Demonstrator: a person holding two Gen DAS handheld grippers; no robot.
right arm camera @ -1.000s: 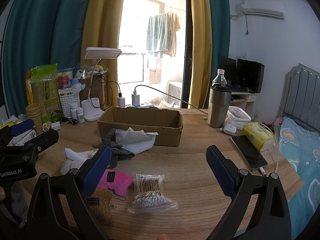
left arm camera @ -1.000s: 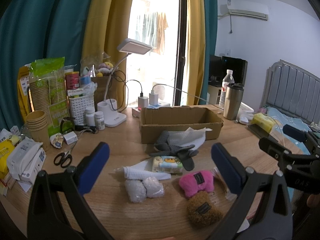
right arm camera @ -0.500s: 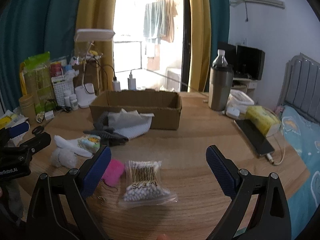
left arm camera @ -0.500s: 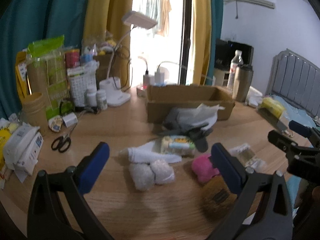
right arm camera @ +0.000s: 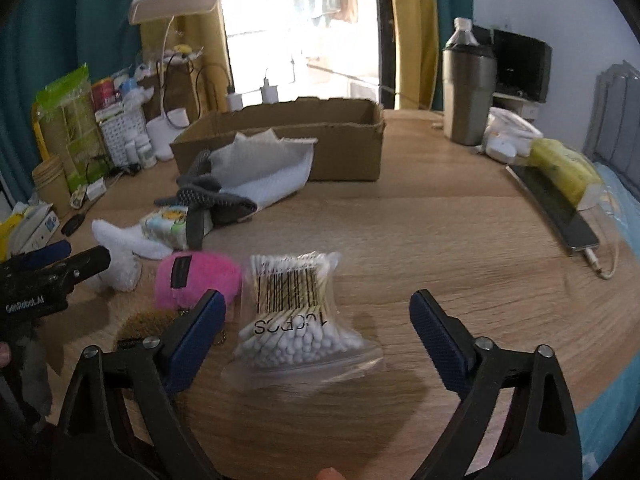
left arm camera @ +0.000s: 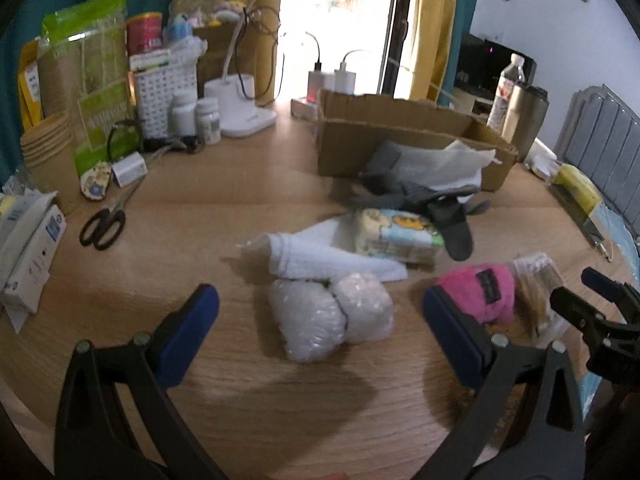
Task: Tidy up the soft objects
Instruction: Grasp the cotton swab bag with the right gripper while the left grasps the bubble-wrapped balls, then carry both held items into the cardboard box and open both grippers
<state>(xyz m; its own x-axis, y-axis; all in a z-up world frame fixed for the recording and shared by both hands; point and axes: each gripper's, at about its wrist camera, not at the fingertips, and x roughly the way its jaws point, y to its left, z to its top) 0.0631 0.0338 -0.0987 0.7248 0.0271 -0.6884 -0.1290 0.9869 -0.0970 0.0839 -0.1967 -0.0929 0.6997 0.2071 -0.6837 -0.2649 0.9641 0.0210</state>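
Note:
My left gripper [left arm camera: 320, 336] is open, low over the table, with two white wrapped cotton bundles [left arm camera: 328, 316] between its fingers. Behind them lie a rolled white towel [left arm camera: 320, 258], a printed tissue pack [left arm camera: 396, 236], grey gloves [left arm camera: 424, 196] and a pink plush [left arm camera: 480, 292]. My right gripper [right arm camera: 316, 336] is open, with a clear bag of cotton swabs [right arm camera: 296, 308] lying between its fingers. The pink plush [right arm camera: 196, 276] and a brown plush [right arm camera: 144, 328] lie left of the bag. An open cardboard box [right arm camera: 304, 140] stands behind, with white cloth [right arm camera: 268, 160] draped over its front wall.
The left table edge holds scissors [left arm camera: 104, 226], pill bottles [left arm camera: 196, 120], a lamp base [left arm camera: 244, 112], paper cups [left arm camera: 50, 156] and boxes [left arm camera: 28, 252]. On the right stand a steel tumbler [right arm camera: 468, 96], a phone [right arm camera: 556, 212] and a yellow pack [right arm camera: 564, 168].
Both grippers have dropped lower and moved forward toward the table. The cotton bundles now sit between the left fingers and the swab bag between the right fingers. Both stay open.

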